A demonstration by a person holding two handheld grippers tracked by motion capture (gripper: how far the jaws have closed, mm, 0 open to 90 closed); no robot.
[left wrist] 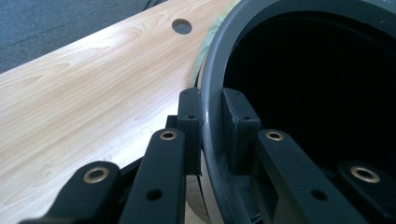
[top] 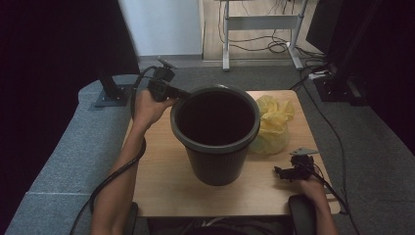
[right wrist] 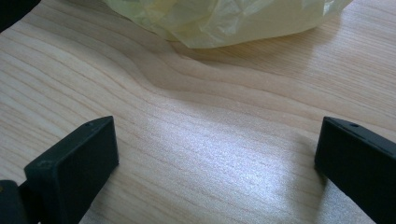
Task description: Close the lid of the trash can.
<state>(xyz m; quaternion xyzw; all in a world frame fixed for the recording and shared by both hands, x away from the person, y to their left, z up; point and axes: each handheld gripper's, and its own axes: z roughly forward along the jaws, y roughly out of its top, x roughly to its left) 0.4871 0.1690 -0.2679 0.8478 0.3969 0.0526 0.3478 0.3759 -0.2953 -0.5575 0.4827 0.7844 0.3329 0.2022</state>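
Left gripper view shows my left gripper point(left wrist: 212, 116) closed over the rim of the dark bin point(left wrist: 299, 93), one jaw outside the wall and one inside, pinching it. In the high view the bin stands upright mid-table, and the crumpled yellow bag point(top: 273, 123) lies touching its far right side. My right gripper point(top: 288, 172) rests low on the wooden table point(top: 161, 181) with jaws wide apart and empty; the bag sits just ahead of it, so I judge that hand the nearer one for it
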